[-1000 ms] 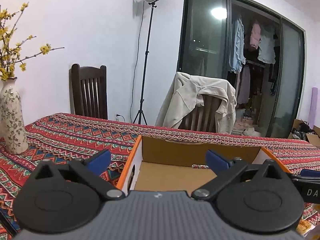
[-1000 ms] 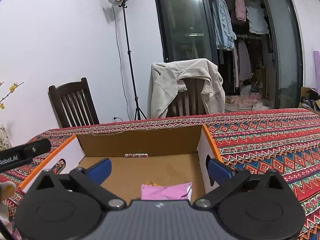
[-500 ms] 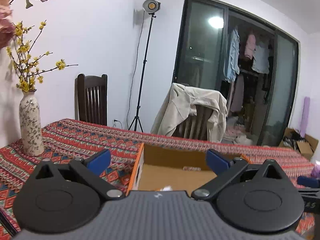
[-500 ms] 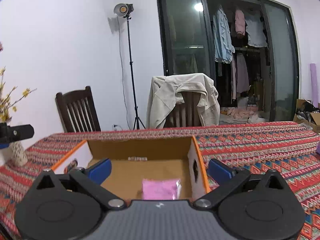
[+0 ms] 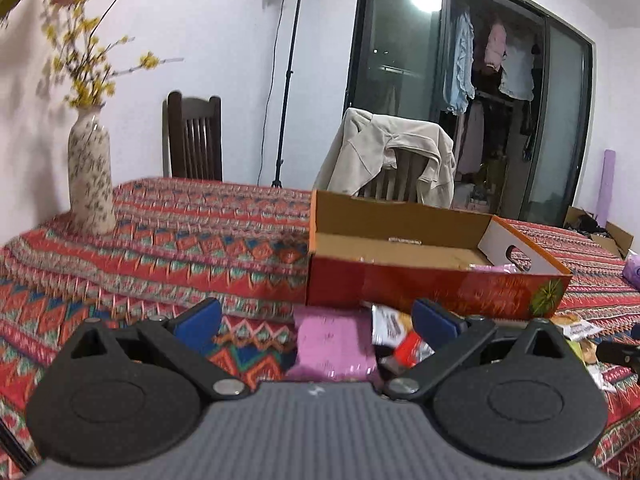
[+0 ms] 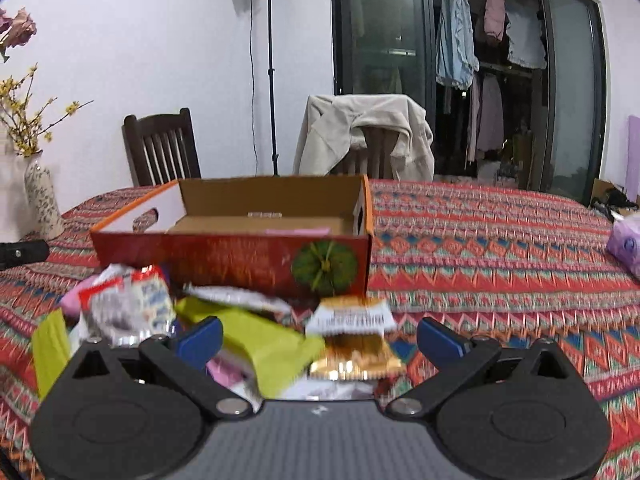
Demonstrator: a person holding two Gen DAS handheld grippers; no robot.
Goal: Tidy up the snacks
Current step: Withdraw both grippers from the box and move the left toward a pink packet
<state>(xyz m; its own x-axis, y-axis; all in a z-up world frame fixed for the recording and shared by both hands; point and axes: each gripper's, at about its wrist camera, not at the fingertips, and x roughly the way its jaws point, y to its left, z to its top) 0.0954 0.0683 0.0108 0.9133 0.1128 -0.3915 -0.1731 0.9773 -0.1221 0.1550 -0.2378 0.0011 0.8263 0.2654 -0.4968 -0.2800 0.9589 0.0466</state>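
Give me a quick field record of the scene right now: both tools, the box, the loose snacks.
left tool: open, empty, over a pink snack packet
right tool: open, empty, over a yellow-green wrapper and a gold-and-white packet
box: red cardboard box with orange rim, open top, on the patterned red tablecloth
box contents: one pink packet visible inside
loose snacks: piled in front of the box

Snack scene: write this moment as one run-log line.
left tongs: open, empty | right tongs: open, empty | snacks: piled before box | pink packet: in box
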